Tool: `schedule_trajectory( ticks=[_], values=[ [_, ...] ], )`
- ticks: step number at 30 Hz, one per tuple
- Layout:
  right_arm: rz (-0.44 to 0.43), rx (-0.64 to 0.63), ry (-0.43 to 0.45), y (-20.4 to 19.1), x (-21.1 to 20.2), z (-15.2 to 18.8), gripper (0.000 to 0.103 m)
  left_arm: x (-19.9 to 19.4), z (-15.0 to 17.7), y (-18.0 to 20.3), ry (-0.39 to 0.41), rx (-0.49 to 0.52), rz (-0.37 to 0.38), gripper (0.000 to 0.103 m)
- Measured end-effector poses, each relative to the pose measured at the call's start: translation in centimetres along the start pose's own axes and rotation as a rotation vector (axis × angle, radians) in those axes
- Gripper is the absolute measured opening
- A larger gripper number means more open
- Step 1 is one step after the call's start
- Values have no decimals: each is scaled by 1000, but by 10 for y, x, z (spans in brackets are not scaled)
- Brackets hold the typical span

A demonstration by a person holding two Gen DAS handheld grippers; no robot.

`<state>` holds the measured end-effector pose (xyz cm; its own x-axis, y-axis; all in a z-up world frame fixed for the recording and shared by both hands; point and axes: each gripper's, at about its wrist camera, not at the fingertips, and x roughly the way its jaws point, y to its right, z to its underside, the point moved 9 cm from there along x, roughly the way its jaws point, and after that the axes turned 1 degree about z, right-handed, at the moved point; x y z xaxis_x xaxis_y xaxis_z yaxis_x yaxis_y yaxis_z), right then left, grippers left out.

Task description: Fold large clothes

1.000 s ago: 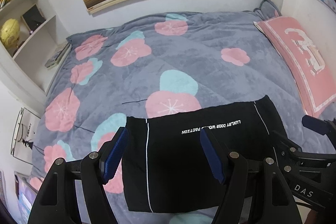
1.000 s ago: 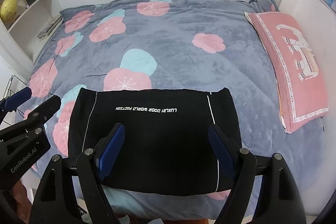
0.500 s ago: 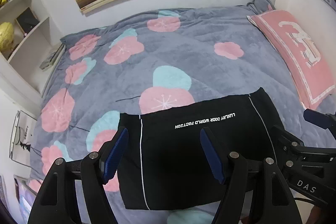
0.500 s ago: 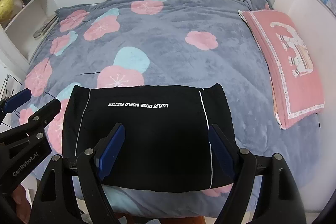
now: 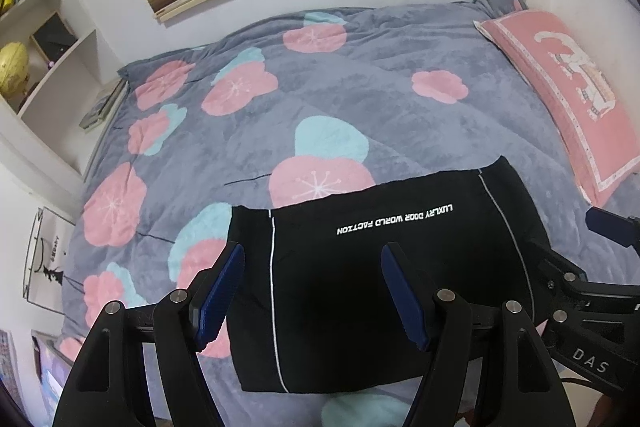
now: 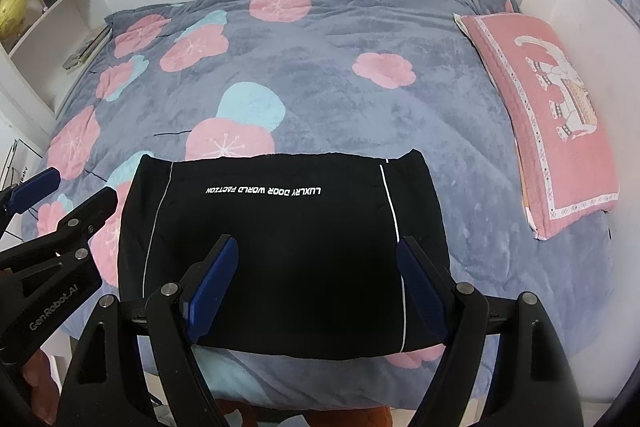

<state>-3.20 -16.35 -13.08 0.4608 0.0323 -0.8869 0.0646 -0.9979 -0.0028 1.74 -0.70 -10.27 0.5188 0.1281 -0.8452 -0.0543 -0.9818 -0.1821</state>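
Note:
A black garment [image 5: 360, 267] with thin white stripes and white lettering lies folded into a flat rectangle near the front edge of the bed; it also shows in the right wrist view [image 6: 280, 235]. My left gripper [image 5: 312, 291] is open and empty, held above the garment's left half. My right gripper [image 6: 316, 283] is open and empty, held above the garment's near right part. Each gripper shows at the edge of the other's view: the right gripper [image 5: 576, 259] and the left gripper [image 6: 60, 203].
The bed has a grey blanket [image 6: 320, 75] with pink and blue flowers. A pink pillow [image 6: 548, 99] lies at the right by the wall. White shelves [image 5: 44, 59] with books and a yellow globe stand at the left. The bed's front edge [image 6: 320, 383] is below the garment.
Both grippers have drawn back and up from the bed, so more of it shows. The garment has not moved. Both grippers stay open.

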Motion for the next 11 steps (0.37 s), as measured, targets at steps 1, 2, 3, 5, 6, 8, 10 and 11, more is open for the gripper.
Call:
schedule_trajectory(
  ticks=[1,2,3,5,6,8,10,11],
  values=[
    [-1,0,-2,0,0,1,83,0,2,1,-1,0,-2,72],
    [-1,1,-2,0,0,2,83,0,2,1,-3,-1,-2,72],
    [0,0,-2,0,0,2,83,0,3,1,-2,-3,-1,72],
    [2,-1,-5,1,0,4,83,-1,2,0,14,5,-13,72],
    [1,-3,-6,1,0,4,83,-3,1,-1,28,8,-24,72],
    [3,-7,-8,1,0,5,83,-8,-1,-1,76,35,-67,72],
    [4,-9,-7,1,0,7,83,-10,-1,-1,84,42,-84,72],
    [4,-8,-8,1,0,7,83,-9,0,-1,69,39,-68,72]
  ],
)
